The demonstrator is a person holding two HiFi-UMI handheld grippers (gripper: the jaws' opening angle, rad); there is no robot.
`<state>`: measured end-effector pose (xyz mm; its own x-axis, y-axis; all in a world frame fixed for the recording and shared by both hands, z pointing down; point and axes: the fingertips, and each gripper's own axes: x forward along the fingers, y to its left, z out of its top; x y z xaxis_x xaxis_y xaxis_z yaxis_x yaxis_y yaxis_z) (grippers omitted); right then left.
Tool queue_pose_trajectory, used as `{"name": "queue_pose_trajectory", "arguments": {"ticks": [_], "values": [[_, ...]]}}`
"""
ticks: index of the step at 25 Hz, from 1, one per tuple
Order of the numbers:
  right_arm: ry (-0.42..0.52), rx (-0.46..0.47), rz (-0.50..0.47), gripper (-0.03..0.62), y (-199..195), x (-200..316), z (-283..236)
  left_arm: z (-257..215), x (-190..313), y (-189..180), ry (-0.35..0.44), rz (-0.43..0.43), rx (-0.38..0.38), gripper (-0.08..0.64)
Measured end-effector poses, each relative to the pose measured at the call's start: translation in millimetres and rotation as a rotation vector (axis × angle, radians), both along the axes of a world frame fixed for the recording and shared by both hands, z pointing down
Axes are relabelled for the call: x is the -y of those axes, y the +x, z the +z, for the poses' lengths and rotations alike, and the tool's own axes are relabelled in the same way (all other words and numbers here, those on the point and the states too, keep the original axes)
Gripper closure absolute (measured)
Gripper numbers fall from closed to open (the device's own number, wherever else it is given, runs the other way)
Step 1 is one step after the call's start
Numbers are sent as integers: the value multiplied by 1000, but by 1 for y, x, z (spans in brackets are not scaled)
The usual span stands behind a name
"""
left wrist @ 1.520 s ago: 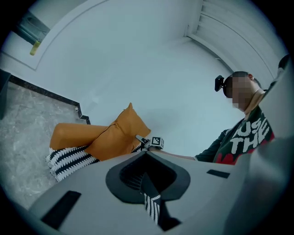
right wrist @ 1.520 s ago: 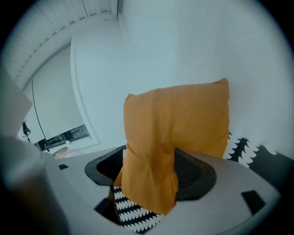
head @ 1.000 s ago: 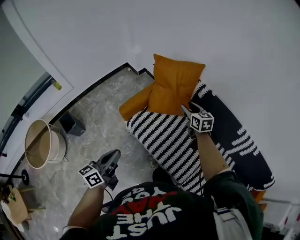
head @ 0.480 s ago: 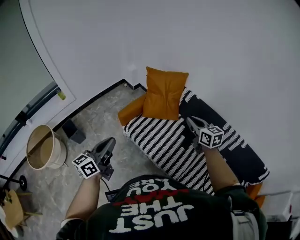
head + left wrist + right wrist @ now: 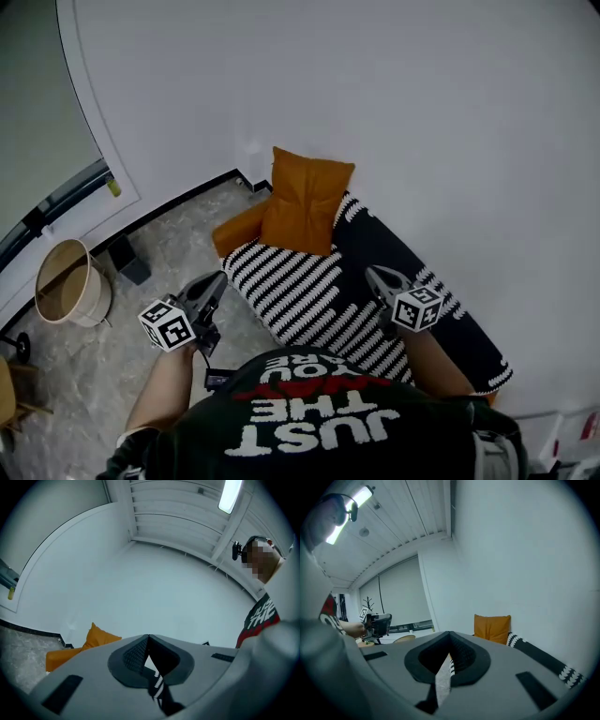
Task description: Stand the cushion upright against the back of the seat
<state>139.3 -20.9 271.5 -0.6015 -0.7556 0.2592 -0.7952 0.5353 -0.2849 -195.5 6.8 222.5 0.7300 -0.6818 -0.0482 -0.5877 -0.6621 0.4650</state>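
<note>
In the head view, the person's dark shirt [image 5: 314, 422] carries upside-down print: "JUST THE" in white, a red word too folded to read, then "YOU ARE". The plump orange square cushion [image 5: 305, 200] stands upright at the far end of the long seat with the black-and-white striped cover [image 5: 300, 291]. Its rear is toward the white wall [image 5: 375, 94], and it sits just beside the end of the seat's dark back with white markings [image 5: 427, 281]. Both grippers are well apart from it. The left gripper [image 5: 217, 280] hangs over the grey marbled floor [image 5: 169, 248]. The right gripper [image 5: 373, 275] hangs over the seat. Each bears a cube with square markers. A round tan open-topped bin [image 5: 66, 281] stands on the floor showing only its pale inner wall, with a small dark box [image 5: 127, 260] near it.

In the left gripper view, the left gripper [image 5: 148, 637] has its jaws together at the tips, holding nothing. Striped fabric shows through the slit below them. The cushion [image 5: 101, 637] rises beyond, against the wall [image 5: 154, 588].

In the right gripper view, the right gripper [image 5: 450, 635] has jaws that have just been closing. They now meet with nothing between them. The cushion [image 5: 492, 627] stands upright ahead, beside the dark back [image 5: 543, 660]. The left gripper [image 5: 378, 624] shows far off at the left.
</note>
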Motion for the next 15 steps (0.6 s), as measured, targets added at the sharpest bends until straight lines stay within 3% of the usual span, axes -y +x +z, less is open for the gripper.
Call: {"name": "queue_pose_trajectory", "arguments": {"ticks": [7,15], "values": [[-16,74,-6,566,22,-6,-1,7,-3,25,-15,-29,-8,549],[-9,68,-1,568,26,-4,-1,8,-7,25,-25,-35,9,549]]}}
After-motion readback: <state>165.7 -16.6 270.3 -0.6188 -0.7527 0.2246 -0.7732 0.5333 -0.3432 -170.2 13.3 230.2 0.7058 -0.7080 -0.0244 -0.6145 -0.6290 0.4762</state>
